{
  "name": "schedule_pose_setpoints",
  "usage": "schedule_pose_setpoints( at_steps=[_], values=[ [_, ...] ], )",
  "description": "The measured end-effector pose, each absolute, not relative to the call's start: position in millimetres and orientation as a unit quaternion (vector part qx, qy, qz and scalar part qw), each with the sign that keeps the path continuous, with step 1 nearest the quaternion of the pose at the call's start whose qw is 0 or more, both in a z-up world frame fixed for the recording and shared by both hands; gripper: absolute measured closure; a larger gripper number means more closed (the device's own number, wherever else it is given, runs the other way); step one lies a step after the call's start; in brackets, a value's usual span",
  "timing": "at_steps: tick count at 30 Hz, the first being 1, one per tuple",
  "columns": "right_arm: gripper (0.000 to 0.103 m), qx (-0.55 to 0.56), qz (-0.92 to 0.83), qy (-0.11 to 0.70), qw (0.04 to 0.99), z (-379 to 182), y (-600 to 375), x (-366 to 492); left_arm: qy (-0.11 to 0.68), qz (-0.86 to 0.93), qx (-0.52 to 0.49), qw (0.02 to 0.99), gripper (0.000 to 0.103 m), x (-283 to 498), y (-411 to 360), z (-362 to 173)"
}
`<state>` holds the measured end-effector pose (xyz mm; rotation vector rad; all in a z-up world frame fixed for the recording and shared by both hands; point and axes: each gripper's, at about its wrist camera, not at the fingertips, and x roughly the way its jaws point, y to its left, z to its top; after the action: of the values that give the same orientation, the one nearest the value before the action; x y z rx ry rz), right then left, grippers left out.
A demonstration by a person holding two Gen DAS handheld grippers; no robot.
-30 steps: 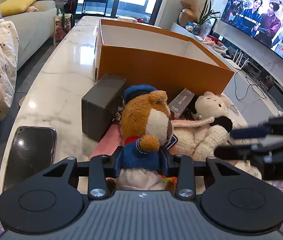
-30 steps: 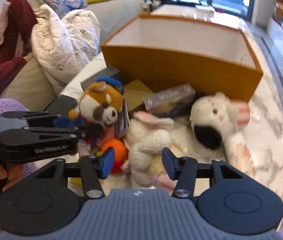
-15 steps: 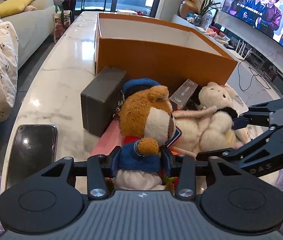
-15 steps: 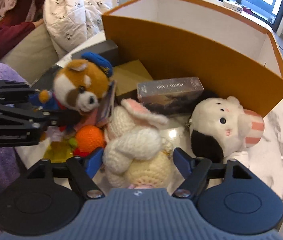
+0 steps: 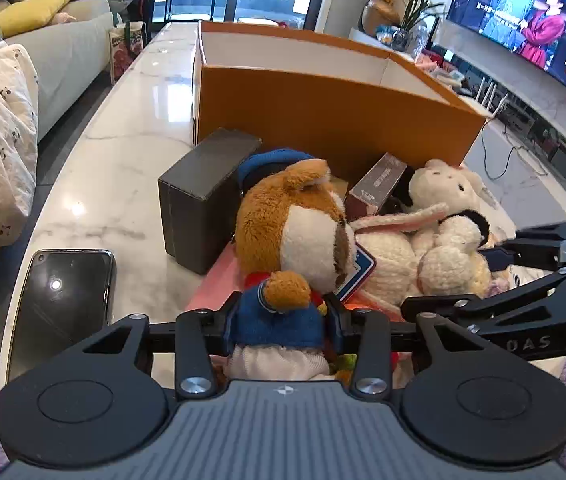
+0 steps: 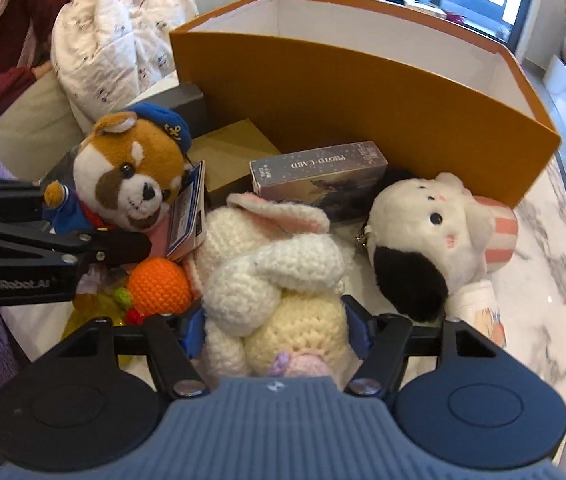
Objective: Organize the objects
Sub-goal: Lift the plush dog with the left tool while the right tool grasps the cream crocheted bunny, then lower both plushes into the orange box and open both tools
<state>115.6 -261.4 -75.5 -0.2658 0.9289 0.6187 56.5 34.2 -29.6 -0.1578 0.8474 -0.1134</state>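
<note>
Nearest to us, our left gripper (image 5: pixel 281 320) is clamped snug on the blue-jacketed body of the red panda plush (image 5: pixel 291 232), its pads pressed into both sides of the jacket, and the panda sits upright at the near edge of the marble table (image 5: pixel 123 152) with a blue cap on its head. Over on the right, our right gripper (image 6: pixel 275 330) has its fingers hugging the lower body of the crocheted white bunny (image 6: pixel 279 276), touching it on both sides, so it's holding that one. From the right wrist camera the bunny lies just right of the panda, with an orange crocheted ball (image 6: pixel 158 286) tucked between them at the near side and a paper tag (image 6: pixel 187 212) hanging off the panda. Right of the bunny there's a white-and-black plush (image 6: pixel 427 240) lying on the table, touching a pink striped bit behind it. On the near left of the table a dark phone (image 5: pixel 63 296) lies flat, well apart from the toys. A bit farther back, a dark grey box (image 5: pixel 203 196) stands just left of the panda, and a photo card box (image 6: pixel 319 172) lies behind the bunny. Farthest, the big orange box (image 5: pixel 331 116) sits open on the table with its white inside showing, right behind the whole toy pile.
</note>
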Motion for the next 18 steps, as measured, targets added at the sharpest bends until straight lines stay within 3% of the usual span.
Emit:
schedule_pose_setpoints(
  at_steps=[18],
  values=[
    [0.036, 0.008, 0.262, 0.338, 0.904, 23.9, -311.8, 100.2, 0.312, -0.079, -0.119, 0.939, 0.060, 46.0, 42.4, 62.9]
  ],
)
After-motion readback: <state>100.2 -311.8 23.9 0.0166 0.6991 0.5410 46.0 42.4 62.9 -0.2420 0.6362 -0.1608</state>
